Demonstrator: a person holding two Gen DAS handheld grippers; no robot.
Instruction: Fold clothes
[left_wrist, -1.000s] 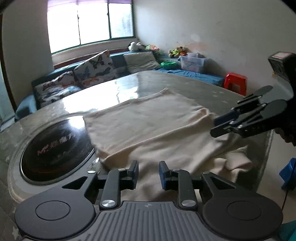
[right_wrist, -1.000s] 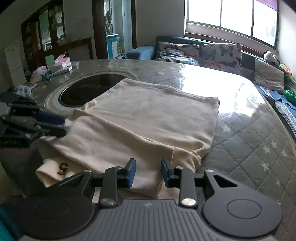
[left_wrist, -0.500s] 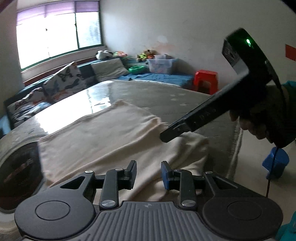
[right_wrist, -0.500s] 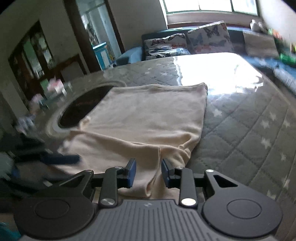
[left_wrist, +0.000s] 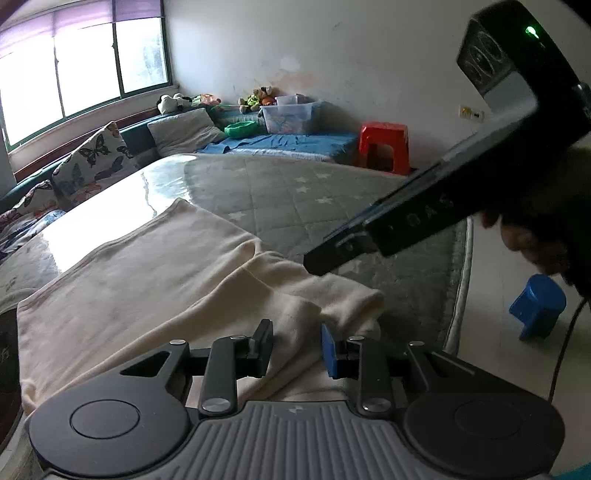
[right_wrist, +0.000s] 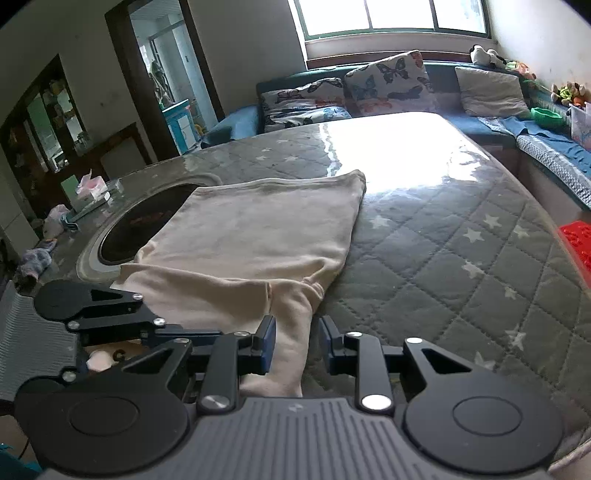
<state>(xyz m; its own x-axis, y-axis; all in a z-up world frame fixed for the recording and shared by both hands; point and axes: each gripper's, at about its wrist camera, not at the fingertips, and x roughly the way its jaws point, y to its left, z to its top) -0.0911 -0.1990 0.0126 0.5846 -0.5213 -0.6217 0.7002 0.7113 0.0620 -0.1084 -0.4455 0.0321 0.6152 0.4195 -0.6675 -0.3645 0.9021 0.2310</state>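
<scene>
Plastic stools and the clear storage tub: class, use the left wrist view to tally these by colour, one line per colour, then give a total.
Red stool: 1
Blue stool: 1
Clear storage tub: 1
Total: 3

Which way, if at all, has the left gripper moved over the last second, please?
Yes. In the right wrist view, the left gripper has moved rightward, away from the round inset, along the garment's near edge.

Red stool (left_wrist: 384, 146), blue stool (left_wrist: 537, 308), butterfly cushions (right_wrist: 388, 81).
</scene>
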